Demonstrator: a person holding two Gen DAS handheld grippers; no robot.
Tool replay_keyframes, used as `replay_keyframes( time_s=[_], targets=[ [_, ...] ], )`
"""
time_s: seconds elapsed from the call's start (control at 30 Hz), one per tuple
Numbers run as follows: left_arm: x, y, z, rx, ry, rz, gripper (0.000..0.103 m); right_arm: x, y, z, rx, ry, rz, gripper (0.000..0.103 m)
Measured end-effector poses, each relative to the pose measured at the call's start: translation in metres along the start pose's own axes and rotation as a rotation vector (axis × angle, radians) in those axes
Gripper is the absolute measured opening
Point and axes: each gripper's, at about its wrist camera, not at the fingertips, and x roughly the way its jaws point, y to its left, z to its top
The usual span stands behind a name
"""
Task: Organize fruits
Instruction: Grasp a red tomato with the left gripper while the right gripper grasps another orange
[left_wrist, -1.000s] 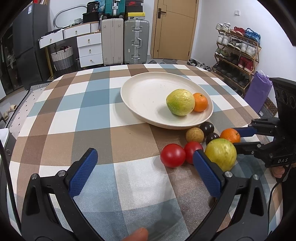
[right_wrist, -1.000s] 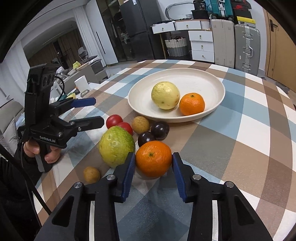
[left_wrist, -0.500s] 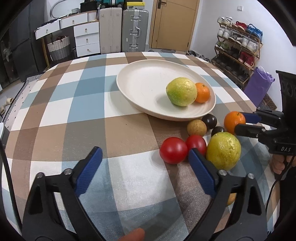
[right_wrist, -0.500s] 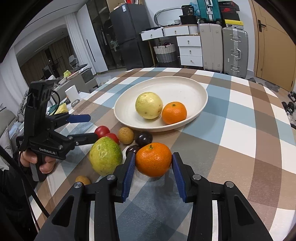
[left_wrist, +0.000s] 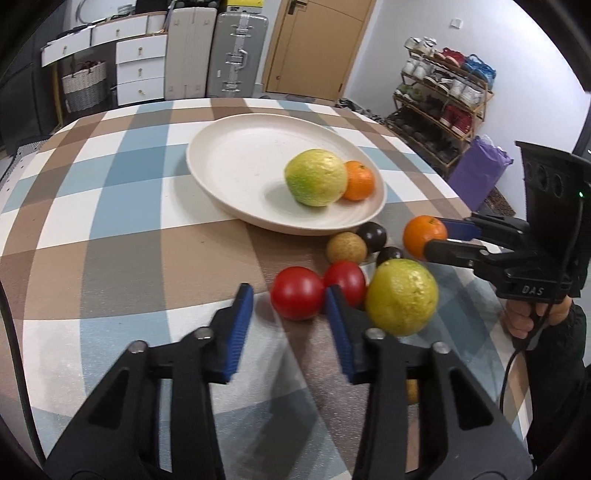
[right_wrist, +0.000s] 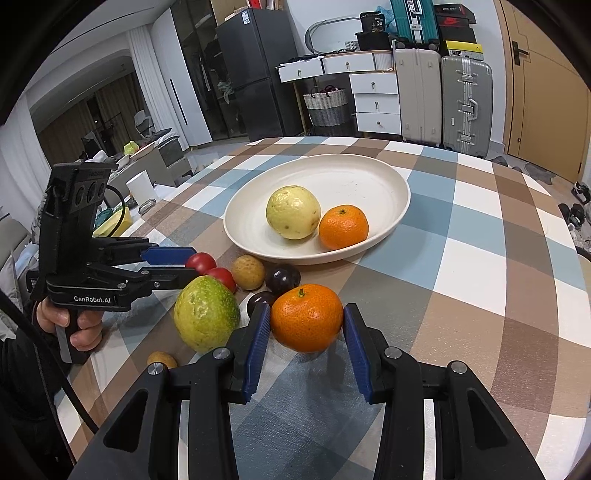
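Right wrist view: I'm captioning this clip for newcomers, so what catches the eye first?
The right tongs grip a bright orange mandarin, lifted just short of the cream plate. That plate already holds a pale green guava and a second mandarin. To the left, the open left tongs reach toward two red tomatoes.

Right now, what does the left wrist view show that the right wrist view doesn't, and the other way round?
Only the left wrist view shows the shoe rack and purple bag. Only the right wrist view shows the fridge and the small brown fruit in full behind the green fruit. Both show the plate, the two red tomatoes, and the right claw shut on the orange; the left claw is open.
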Motion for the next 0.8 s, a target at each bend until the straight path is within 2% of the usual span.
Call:
replay_keyframes(
  time_s=[0.2, 0.43, 0.8],
  targets=[
    [-0.002, -0.002, 0.0, 0.002, -0.01, 0.004, 0.028, 0.0, -0.001, 0.001, 0.005, -0.006, -0.002, 0.041],
    [-0.012, 0.001, 0.001, -0.012, -0.058, 0.018, 0.028, -0.002, 0.0, 0.001, 0.003, -0.02, -0.009, 0.041],
    [-0.032, 0.005, 0.007, -0.031, -0.143, 0.084, 0.028, -0.008, 0.011, 0.005, -0.037, -0.069, -0.082, 0.041]
  ],
)
